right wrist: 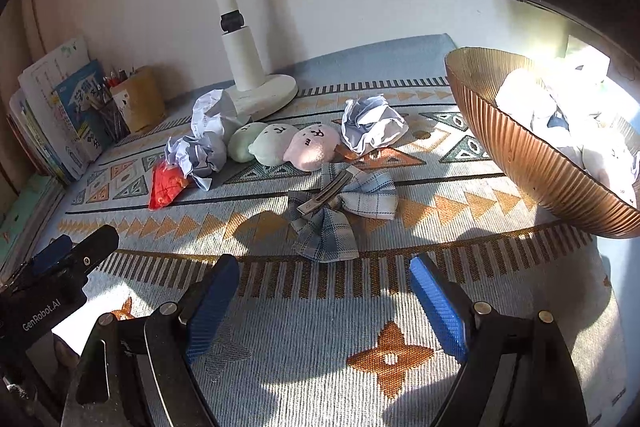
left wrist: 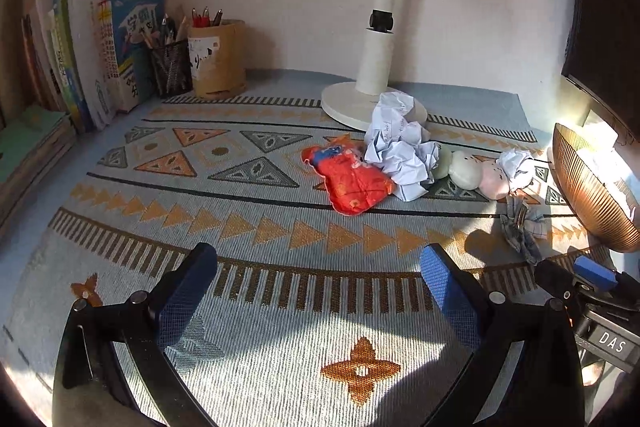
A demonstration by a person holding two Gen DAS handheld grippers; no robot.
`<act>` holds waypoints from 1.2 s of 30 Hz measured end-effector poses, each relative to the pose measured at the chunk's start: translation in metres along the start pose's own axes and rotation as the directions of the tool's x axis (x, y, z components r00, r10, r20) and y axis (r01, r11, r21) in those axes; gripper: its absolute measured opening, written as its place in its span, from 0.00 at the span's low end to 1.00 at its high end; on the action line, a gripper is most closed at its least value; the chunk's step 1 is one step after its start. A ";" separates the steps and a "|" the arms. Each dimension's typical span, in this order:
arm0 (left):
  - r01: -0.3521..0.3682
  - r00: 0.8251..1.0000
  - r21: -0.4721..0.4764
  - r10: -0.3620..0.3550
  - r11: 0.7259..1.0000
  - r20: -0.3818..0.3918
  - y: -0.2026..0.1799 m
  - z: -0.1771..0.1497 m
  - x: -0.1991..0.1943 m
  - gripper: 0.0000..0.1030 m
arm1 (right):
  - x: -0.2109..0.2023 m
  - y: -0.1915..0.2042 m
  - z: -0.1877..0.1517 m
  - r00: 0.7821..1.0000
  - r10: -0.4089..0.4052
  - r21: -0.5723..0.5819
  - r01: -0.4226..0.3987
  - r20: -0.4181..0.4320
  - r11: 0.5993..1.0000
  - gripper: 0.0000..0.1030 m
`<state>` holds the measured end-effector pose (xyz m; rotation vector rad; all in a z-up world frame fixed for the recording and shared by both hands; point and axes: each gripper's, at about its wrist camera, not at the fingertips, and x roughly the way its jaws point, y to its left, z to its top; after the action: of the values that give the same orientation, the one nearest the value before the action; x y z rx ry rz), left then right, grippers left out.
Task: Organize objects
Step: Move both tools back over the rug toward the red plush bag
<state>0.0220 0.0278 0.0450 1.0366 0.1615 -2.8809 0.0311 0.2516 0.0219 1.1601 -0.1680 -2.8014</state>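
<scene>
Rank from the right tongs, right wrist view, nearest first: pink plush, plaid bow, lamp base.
1. Plaid bow: just ahead of the right tongs, centre.
2. Pink plush: behind the bow.
3. Lamp base: farthest, back left by the wall.

My worktop wore a woven cloth cover (right wrist: 320,379), matt and coarse in texture. The bowl (right wrist: 532,163) looked like ribbed amber glass or plastic, glossy. The paper balls (right wrist: 372,125) were crumpled and matt; the snack packet (left wrist: 352,183) was shiny red film. The three plush toys (right wrist: 280,145) were soft and matt. The checked bow (right wrist: 340,215) was cloth with a bright metal clip. The lamp stand (right wrist: 244,55) was smooth white plastic. My right hand-held gripper (right wrist: 324,303) had black plastic arms with ridged blue pads (right wrist: 436,303).
</scene>
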 end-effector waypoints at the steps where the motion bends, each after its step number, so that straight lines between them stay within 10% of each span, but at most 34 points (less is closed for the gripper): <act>1: 0.003 1.000 -0.002 -0.003 1.000 0.002 0.000 0.000 0.000 0.98 | 0.000 0.000 0.000 1.000 -0.001 0.000 0.001 -0.001 1.000 0.84; 36: 0.045 0.997 0.028 -0.043 0.999 -0.058 -0.006 0.000 0.008 0.99 | 0.008 -0.002 0.001 0.999 0.022 0.008 -0.021 -0.041 1.000 0.94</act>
<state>0.0154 0.0340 0.0401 1.1353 0.1470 -2.9027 0.0247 0.2529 0.0166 1.2097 -0.1866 -2.7581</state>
